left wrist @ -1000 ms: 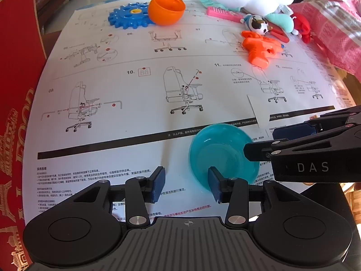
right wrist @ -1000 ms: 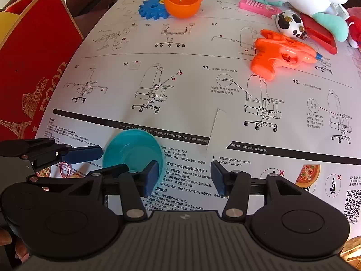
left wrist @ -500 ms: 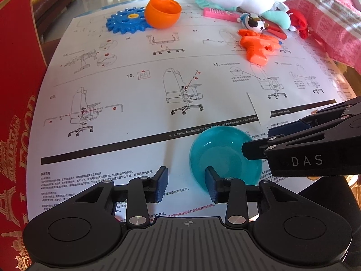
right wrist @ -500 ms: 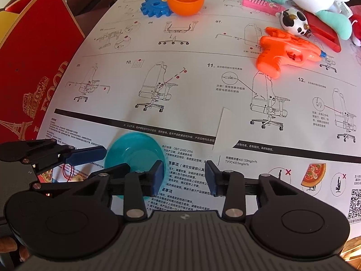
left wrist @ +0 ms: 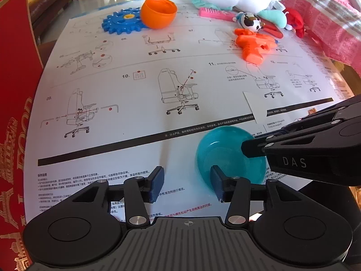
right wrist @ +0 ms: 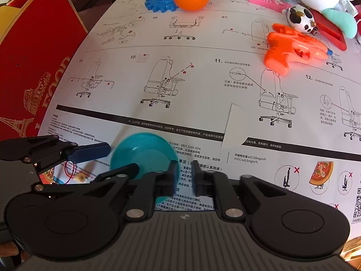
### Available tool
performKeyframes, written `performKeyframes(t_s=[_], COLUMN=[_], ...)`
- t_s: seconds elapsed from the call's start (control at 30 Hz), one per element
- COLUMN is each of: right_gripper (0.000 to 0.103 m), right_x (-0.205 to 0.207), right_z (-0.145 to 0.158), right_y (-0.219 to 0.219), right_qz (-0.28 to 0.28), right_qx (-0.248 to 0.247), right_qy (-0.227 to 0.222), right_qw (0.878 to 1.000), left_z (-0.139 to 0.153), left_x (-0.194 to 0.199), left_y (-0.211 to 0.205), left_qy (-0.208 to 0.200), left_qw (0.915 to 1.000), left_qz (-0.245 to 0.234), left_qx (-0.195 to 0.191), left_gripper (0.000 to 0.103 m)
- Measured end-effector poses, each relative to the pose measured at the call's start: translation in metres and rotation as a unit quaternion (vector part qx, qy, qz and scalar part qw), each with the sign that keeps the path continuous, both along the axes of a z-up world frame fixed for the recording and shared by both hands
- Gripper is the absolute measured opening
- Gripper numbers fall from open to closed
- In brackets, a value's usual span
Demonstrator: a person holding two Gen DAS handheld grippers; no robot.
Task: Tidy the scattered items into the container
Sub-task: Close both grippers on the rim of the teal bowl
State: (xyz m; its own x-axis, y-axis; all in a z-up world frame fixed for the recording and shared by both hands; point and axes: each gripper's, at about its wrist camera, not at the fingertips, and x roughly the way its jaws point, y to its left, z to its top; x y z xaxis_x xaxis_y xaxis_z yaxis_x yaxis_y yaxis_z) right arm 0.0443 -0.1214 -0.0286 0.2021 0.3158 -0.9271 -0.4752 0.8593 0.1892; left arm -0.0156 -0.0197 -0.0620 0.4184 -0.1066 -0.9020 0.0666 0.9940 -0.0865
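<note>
Both right jaws pinch teal bowl (right wrist: 144,155) rim.

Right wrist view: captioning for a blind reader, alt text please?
The right gripper pinches the rim of a teal bowl on a printed instruction sheet. An orange water pistol lies beyond; a red box stands left.

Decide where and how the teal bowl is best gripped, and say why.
Grip the teal bowl by its thin rim, from above, with one pad inside and one outside. It sits mouth-up, and its round body looks too wide and smooth to span, so the rim is the only narrow edge. The right tongs are shut on the rim this way.
</note>
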Motion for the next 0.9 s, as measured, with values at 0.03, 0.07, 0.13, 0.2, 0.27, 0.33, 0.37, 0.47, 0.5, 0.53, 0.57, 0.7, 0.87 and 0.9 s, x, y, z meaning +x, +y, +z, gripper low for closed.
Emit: performKeyframes(t_s=[0.03, 0.07, 0.13, 0.2, 0.27, 0.33, 0.37, 0.47, 0.5, 0.53, 0.57, 0.7, 0.87, 0.9], right_gripper=[0.003, 0.003, 0.003, 0.003, 0.003, 0.003, 0.003, 0.004, 0.004, 0.004, 0.004, 0.004, 0.004, 0.004], right_x=[-0.001, -0.002, -0.001, 0.000, 0.000, -0.001, -0.002, -0.006, -0.006, -0.006, -0.005, -0.006, -0.007, -0.008], right_z=[0.001, 0.002, 0.002, 0.001, 0.000, 0.001, 0.001, 0.003, 0.004, 0.004, 0.003, 0.004, 0.007, 0.007], right_y=[0.002, 0.003, 0.003, 0.003, 0.003, 0.004, 0.006, 0.012, 0.012, 0.011, 0.010, 0.009, 0.009, 0.009], right_qz=[0.005, 0.009, 0.007, 0.004, 0.003, 0.004, 0.007, 0.018, 0.019, 0.018, 0.016, 0.013, 0.013, 0.013], right_qx=[-0.003, -0.006, -0.007, -0.007, -0.007, -0.001, 0.002, -0.007, -0.008, -0.006, -0.005, -0.002, 0.004, 0.005], right_qy=[-0.005, -0.010, -0.011, -0.009, -0.008, -0.005, -0.004, -0.017, -0.018, -0.017, -0.015, -0.014, -0.014, -0.015], right_qw=[1.000, 1.000, 1.000, 1.000, 1.000, 1.000, 1.000, 1.000, 1.000, 1.000, 1.000, 1.000, 1.000, 1.000], left_z=[0.000, 0.000, 0.000, 0.000, 0.000, 0.002, 0.002, 0.001, 0.001, 0.001, 0.001, 0.001, 0.005, 0.005], left_x=[0.000, 0.000, 0.000, 0.000, 0.000, 0.000, 0.001, -0.002, -0.002, -0.002, -0.002, -0.002, -0.003, -0.004], left_y=[-0.001, -0.001, -0.002, 0.000, 0.000, 0.002, 0.003, -0.002, -0.003, -0.003, -0.002, 0.002, 0.007, 0.008], left_qy=[-0.001, -0.001, -0.001, 0.000, 0.001, 0.005, 0.016, 0.014, 0.013, 0.013, 0.014, 0.018, 0.015, 0.015], left_qw=[1.0000, 1.0000, 1.0000, 1.0000, 1.0000, 1.0000, 0.9995, 0.9998, 0.9999, 0.9999, 0.9999, 0.9994, 0.9991, 0.9990], left_qz=[-0.002, -0.003, -0.003, 0.000, 0.003, 0.003, 0.006, 0.003, 0.001, 0.000, 0.001, 0.010, 0.016, 0.018], left_qx=[0.002, 0.003, 0.003, -0.001, 0.003, -0.007, -0.028, -0.010, -0.006, -0.006, -0.008, -0.026, -0.035, -0.038], left_gripper=[0.059, 0.059, 0.059, 0.058, 0.042, 0.016, 0.005, 0.004, 0.004, 0.004, 0.004, 0.003, 0.003, 0.003])
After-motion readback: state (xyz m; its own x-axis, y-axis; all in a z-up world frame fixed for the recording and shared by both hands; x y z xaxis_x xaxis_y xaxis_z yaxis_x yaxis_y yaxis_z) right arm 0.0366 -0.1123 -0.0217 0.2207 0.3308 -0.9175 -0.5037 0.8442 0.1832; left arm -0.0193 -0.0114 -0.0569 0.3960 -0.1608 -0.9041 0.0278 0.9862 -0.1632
